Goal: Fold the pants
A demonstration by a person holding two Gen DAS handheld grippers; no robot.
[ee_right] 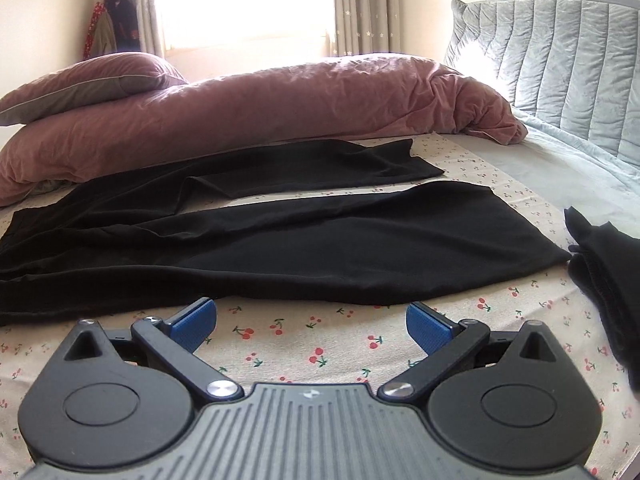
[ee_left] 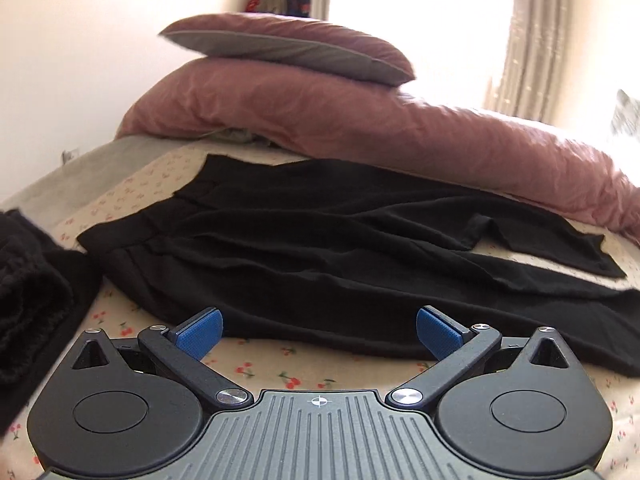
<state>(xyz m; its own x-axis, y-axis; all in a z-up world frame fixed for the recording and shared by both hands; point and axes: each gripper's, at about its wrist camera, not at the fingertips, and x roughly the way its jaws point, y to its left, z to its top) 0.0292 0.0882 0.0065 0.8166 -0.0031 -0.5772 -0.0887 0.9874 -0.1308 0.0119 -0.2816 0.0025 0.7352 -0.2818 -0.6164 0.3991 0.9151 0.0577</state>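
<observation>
Right wrist: black pants point(ee_right: 280, 240) flat.

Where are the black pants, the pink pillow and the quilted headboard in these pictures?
black pants point(ee_right: 320, 240): right wrist view, on the near leg.
pink pillow point(ee_left: 288, 40): left wrist view, on its top face.
quilted headboard point(ee_right: 560, 60): right wrist view, on its padded front.

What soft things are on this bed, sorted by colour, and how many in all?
Black: 3 — the spread pants, a bundle of dark cloth at the left, another bundle at the right.
Pink: 2 — the pillow and the duvet.
Cherry print: 1 — the sheet.
Total: 6.
</observation>
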